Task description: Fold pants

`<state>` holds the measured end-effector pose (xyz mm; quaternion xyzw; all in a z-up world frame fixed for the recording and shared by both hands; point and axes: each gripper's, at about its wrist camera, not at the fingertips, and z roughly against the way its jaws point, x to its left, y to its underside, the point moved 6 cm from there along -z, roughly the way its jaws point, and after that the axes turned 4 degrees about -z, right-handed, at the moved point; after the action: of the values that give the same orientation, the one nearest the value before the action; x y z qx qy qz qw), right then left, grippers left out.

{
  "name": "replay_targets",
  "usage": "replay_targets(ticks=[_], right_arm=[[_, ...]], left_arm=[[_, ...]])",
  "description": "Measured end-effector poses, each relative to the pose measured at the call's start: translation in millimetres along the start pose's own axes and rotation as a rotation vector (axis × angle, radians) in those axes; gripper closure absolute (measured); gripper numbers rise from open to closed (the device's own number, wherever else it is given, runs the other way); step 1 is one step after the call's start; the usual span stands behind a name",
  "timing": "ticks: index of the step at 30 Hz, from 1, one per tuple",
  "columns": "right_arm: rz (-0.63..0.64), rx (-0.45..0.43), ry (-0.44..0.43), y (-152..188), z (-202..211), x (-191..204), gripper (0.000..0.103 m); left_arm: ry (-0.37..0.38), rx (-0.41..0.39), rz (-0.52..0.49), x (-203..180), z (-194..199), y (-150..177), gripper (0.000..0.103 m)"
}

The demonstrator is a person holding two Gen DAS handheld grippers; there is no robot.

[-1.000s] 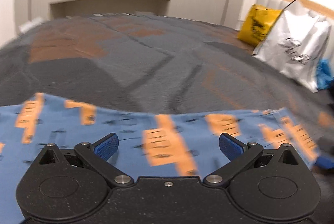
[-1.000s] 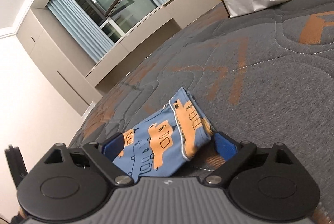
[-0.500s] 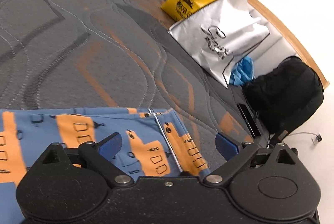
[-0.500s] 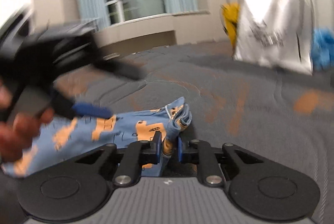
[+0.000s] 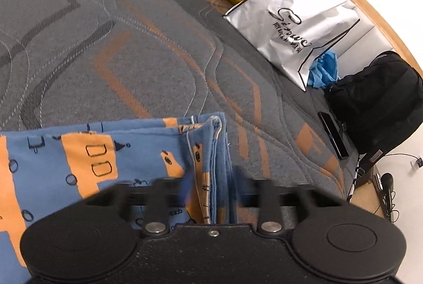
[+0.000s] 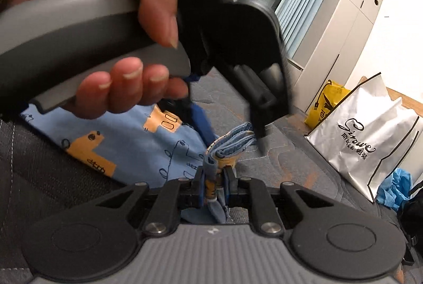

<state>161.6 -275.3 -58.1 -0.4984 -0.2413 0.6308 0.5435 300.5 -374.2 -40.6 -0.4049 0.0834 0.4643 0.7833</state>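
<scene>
- On the grey quilted mattress [image 5: 148,27], left wrist view: blue cotton pants with orange blocks [image 5: 87,151] lie flat, well short of the silver paper bag [image 5: 298,27]. Left gripper [image 5: 211,194] closing, bunched hem between its jaws; blurred.
- Right wrist view: right gripper [image 6: 214,187] pinching the same hem. Lift both together, keeping layers aligned.

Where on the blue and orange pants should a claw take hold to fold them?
Grip the pants at the bunched layered hem end, coming in low along the bed. That edge stands up in stacked folds, so all layers pinch together. The right claw already clamps it; the left claw is closing on it.
</scene>
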Motion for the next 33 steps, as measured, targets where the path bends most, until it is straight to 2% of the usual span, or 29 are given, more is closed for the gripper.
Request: replay_targets(ticks=[3, 9, 13, 19, 25, 33], right_arm=[[0.006, -0.003, 0.008, 1, 1, 2, 0.087], [-0.023, -0.091, 0.025, -4, 10, -4, 0.090], [-0.041, -0.145, -0.034, -18, 30, 15, 0.090], [-0.016, -0.196, -0.148, -39, 53, 56, 0.090], [-0.001, -0.177, -0.248, -50, 54, 98, 0.090], [0.026, -0.096, -0.279, -49, 45, 138, 0.090]], left_arm=[[0.004, -0.030, 0.014, 3, 4, 2, 0.091], [0.015, -0.123, 0.019, 1, 41, 6, 0.093], [-0.033, -0.194, -0.007, 10, 86, 17, 0.093], [-0.094, -0.265, 0.074, 49, 142, 38, 0.093], [-0.096, -0.299, 0.191, 98, 172, 61, 0.093], [-0.046, -0.286, 0.278, 144, 167, 83, 0.092]])
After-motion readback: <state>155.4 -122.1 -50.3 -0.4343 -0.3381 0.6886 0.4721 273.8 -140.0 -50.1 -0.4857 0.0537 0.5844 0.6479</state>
